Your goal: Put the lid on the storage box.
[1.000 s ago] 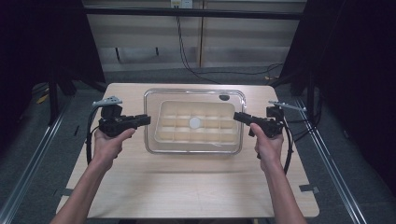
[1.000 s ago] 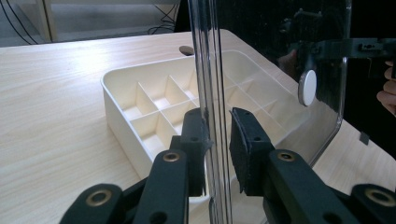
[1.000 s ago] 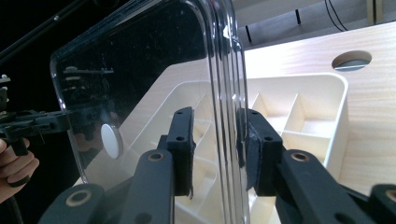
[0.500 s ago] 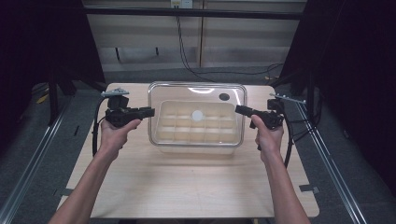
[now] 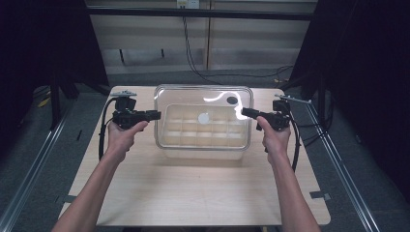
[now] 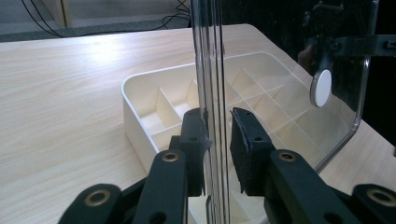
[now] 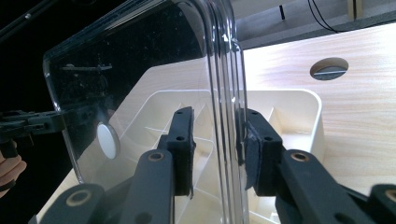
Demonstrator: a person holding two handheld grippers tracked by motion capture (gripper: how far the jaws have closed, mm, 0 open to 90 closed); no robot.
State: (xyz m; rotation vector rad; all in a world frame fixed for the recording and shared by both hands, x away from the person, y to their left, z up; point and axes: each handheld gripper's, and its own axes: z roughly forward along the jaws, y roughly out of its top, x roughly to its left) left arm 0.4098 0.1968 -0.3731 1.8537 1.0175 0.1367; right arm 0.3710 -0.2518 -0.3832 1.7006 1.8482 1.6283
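- My left claw (image 5: 153, 115) and right claw (image 5: 245, 112) each hold one side edge of the clear lid (image 5: 203, 112), the jaws closed on it.
- Compared with a second ago, the lid is higher, above the cream divided tray (image 5: 203, 145), and tilts up toward 12 o'clock.
- I judge the tray is now opened; the lid needs a place on the table (image 5: 193, 193).

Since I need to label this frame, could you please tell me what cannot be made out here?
- High view: whether the jaws of the left gripper and right gripper touch the clear lid; too small.
- Left gripper view: the near end of the tray, hidden behind the jaws.
- Right gripper view: the lid's lower edge, cut off at the bottom.
- Both gripper views: what the white disc on the lid is.
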